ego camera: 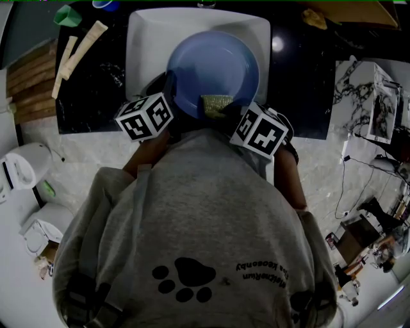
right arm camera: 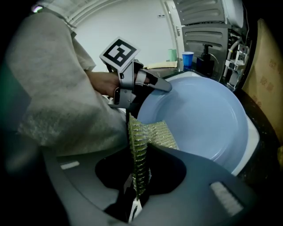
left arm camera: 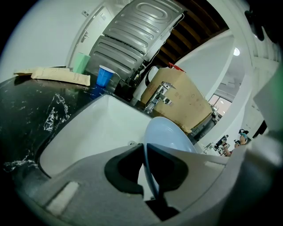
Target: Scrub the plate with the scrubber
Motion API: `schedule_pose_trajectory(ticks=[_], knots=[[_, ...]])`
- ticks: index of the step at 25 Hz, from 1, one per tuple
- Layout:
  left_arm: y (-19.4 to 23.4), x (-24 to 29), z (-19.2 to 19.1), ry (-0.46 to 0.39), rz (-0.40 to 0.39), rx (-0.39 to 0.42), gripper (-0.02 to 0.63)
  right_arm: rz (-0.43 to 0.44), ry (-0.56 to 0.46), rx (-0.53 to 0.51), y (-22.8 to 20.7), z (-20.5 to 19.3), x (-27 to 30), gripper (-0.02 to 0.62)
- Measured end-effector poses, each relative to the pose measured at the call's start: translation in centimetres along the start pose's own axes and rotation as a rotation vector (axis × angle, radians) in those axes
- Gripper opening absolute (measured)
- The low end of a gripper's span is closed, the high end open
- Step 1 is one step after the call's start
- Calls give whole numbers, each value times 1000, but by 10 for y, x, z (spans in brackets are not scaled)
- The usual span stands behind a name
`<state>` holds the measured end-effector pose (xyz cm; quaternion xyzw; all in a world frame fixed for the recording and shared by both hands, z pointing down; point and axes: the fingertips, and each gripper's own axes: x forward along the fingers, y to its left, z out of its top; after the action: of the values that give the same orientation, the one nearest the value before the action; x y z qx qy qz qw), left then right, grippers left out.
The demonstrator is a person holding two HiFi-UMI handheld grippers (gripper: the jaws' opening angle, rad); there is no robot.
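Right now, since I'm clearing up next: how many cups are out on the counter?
2. A green cup sits on the black counter past the sink's far corner; a blue cup sits beside it. Others may be hidden from these views.

White rectangular sink (ego camera: 144,38) set in a black, white-veined counter (ego camera: 96,96). Pale marbled floor (ego camera: 320,166) below. Wooden slats (ego camera: 29,83) beside the counter's left edge. Green cup (ego camera: 67,16) and blue cup (left arm camera: 104,76) at its far left corner. Cables (ego camera: 343,186) on the floor, right.

The plate (ego camera: 211,70) pretty much fills the sink (ego camera: 144,45); free room only on its left, and the faucet (left arm camera: 158,96) probably crowds the back.
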<state>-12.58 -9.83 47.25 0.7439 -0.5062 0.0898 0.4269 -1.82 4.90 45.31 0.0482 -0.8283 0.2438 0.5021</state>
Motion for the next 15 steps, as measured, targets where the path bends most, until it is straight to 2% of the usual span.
schedule_pose_trajectory(ticks=[4, 8, 12, 15], knots=[[0, 0, 0, 1, 0, 0, 21, 104, -84, 38, 8, 11, -3, 75], [0, 0, 1, 0, 2, -4, 23, 169, -144, 71, 9, 18, -6, 74], [-1, 1, 0, 6, 3, -2, 23, 251, -258, 91, 13, 31, -17, 74], [0, 2, 0, 17, -1, -19, 23, 248, -371, 104, 4, 44, -32, 74]])
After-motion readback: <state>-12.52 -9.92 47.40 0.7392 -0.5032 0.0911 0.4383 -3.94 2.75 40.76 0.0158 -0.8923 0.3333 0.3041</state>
